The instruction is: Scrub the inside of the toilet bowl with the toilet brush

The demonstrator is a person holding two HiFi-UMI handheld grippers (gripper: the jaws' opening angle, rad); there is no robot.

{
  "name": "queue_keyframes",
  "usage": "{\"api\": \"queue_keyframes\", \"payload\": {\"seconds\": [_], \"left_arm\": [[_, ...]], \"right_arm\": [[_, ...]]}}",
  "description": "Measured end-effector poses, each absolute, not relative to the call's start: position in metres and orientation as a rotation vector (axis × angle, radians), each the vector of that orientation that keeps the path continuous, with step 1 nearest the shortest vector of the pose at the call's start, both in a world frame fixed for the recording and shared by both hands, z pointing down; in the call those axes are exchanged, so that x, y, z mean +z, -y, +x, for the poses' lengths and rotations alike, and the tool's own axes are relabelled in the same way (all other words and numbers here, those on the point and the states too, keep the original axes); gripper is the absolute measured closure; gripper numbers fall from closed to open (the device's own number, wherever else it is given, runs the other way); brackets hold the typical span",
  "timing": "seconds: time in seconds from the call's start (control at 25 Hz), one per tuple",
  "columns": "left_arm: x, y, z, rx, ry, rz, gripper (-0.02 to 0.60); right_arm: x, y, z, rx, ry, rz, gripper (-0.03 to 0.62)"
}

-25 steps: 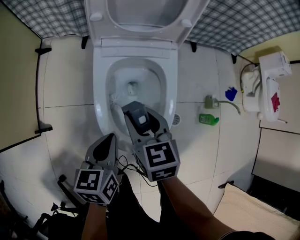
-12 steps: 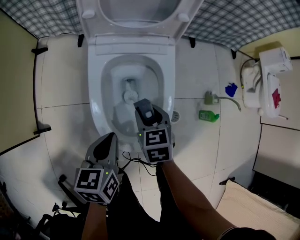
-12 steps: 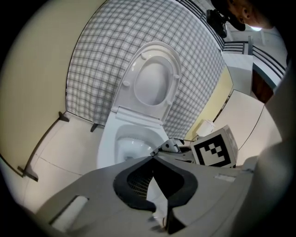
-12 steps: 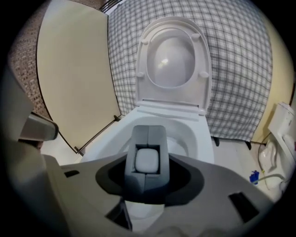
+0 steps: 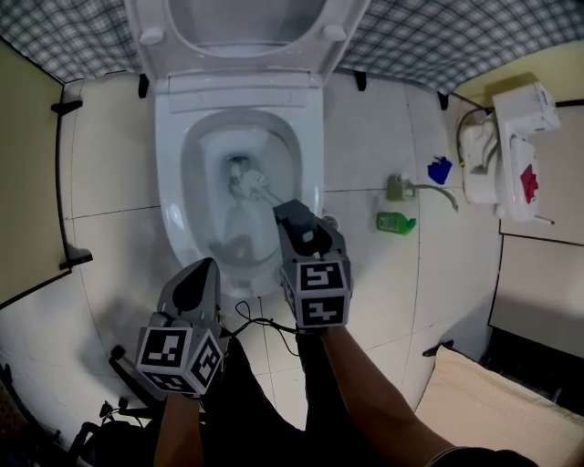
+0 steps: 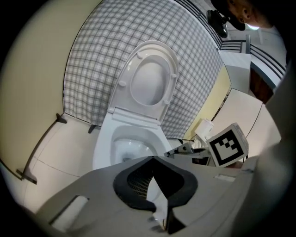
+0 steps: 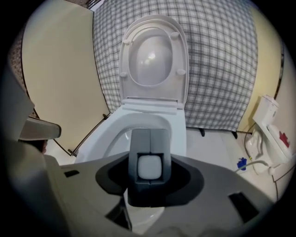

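Right gripper (image 5: pixel 292 214): jaws clamped on the toilet brush (image 5: pixel 246 181) handle, its head ahead of them, low in the toilet bowl (image 5: pixel 170 182). Left gripper (image 5: pixel 205 270): jaws together, empty. If I scrub hard, the handle may twist in the jaws or water may splash out.

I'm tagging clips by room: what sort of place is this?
A bathroom or toilet room, most likely: a white toilet with its lid raised, a toilet brush in the bowl, and a tiled floor with a green bottle.
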State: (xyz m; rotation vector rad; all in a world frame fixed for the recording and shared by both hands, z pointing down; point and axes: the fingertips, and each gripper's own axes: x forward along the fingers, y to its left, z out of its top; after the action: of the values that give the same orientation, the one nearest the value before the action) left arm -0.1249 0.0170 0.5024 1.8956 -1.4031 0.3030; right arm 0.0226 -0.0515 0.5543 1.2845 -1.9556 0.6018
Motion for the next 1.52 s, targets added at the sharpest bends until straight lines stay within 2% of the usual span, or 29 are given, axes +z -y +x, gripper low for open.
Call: {"api": "queue_keyframes", "payload": {"seconds": [0.44,0.8,0.96,1.52], "left_arm": [[0.487,-0.018,-0.112,0.279,1.4,1.926,0.574],[0.492,-0.043,-0.126,0.311,1.42,1.893,0.574],[0.494,-0.047,-0.131,0.313,1.429,1.884,0.574],[0.499,-0.042,-0.117,0.313,1.404,1.893,0.574]], "right_arm": [[0.479,0.023,0.061,0.491,1.955,1.283,0.401],[0.488,-0.014,-0.042,0.634,2.207,0.996,0.402],[0.502,-0.006,-0.058,0.611,2.203,0.979,0.402],[0.544,0.018,0.022,0.56,1.931,1.066,0.402]]}}
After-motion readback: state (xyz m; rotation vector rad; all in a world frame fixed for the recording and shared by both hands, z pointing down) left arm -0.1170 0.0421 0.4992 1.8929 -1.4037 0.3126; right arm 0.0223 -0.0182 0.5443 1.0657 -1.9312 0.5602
